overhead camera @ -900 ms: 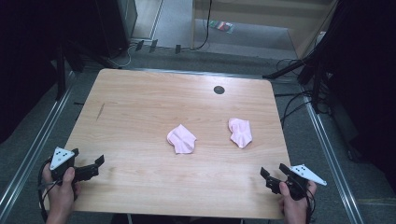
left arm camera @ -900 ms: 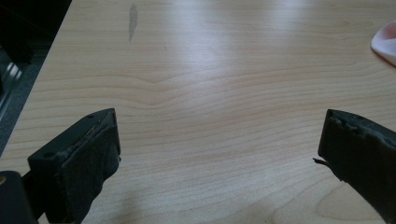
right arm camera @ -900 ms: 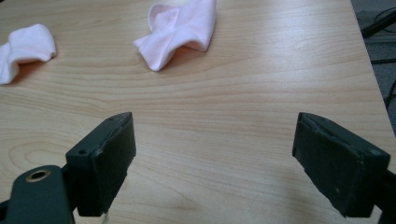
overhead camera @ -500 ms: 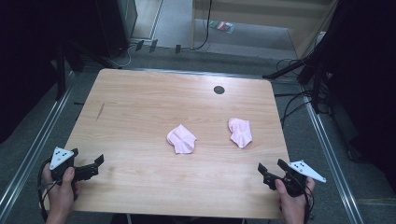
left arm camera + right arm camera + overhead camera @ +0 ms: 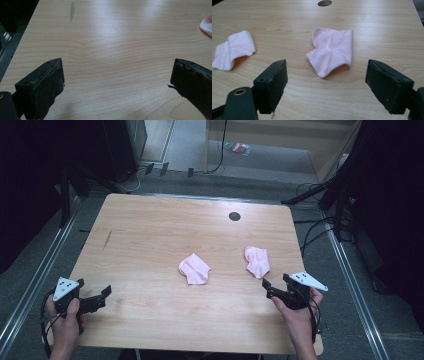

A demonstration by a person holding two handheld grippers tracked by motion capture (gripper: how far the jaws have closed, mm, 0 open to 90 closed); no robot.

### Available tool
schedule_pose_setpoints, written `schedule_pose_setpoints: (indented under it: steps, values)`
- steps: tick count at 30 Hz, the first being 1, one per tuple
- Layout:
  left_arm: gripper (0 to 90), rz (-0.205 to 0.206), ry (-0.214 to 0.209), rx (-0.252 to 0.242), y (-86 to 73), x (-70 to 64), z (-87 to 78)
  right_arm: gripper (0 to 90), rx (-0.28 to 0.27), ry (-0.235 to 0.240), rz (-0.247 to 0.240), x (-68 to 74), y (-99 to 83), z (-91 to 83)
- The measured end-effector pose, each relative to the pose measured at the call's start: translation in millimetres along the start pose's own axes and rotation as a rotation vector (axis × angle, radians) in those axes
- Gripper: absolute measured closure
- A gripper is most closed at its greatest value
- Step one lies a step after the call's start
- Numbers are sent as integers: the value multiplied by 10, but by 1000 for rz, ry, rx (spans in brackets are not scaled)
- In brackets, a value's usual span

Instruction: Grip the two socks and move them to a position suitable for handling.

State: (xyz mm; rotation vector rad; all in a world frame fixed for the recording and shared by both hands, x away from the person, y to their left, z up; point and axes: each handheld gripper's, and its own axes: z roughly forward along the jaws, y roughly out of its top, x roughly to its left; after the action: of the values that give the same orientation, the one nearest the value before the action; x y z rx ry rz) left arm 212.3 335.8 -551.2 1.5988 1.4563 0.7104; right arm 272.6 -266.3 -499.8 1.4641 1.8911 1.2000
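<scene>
Two small pink socks lie on the wooden table (image 5: 150,235): one near the middle (image 5: 194,269), one to its right (image 5: 257,261). My right gripper (image 5: 268,289) is held in a hand just in front of the right sock and stands open. In the right gripper view that sock (image 5: 332,51) lies flat just beyond the jaws of the right gripper (image 5: 326,68), with the other sock (image 5: 234,50) farther left. My left gripper (image 5: 102,296) is open near the front left corner over bare wood. The left gripper (image 5: 117,65) holds nothing; a sock's edge (image 5: 207,25) shows at far right.
A round cable hole (image 5: 234,216) is set in the table toward the back right. A dark streak (image 5: 107,239) marks the wood at the left. Metal rails (image 5: 40,275) and cables (image 5: 320,227) run along the floor on both sides of the table.
My right gripper has moved forward and to the left, up close to the right sock. The left gripper has stayed about where it was. The socks have not moved.
</scene>
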Motion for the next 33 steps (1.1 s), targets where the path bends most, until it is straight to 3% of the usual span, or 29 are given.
schedule_pose_setpoints:
  steps: [4, 9, 17, 25, 29, 33]
  values:
    - [0, 0, 3, 2, 1, -1, 0, 252, 14, -25, 12, 21, 92, 165]
    - [0, -1, 8, 1, 1, -4, 5, 292, 42, -57, -13, 51, 166, 389]
    - [0, 0, 11, 3, 2, -7, 8, 350, 74, -64, -1, 68, 273, 634]
    - [0, 1, 11, 4, 3, -4, 10, 325, 78, -50, 6, 70, 400, 857]
    - [0, 0, 11, 6, 4, -5, 11, 322, 96, -73, 12, 61, 420, 953]
    - [0, 2, 12, 7, 6, -8, 15, 313, 136, -125, 19, 44, 407, 1137]
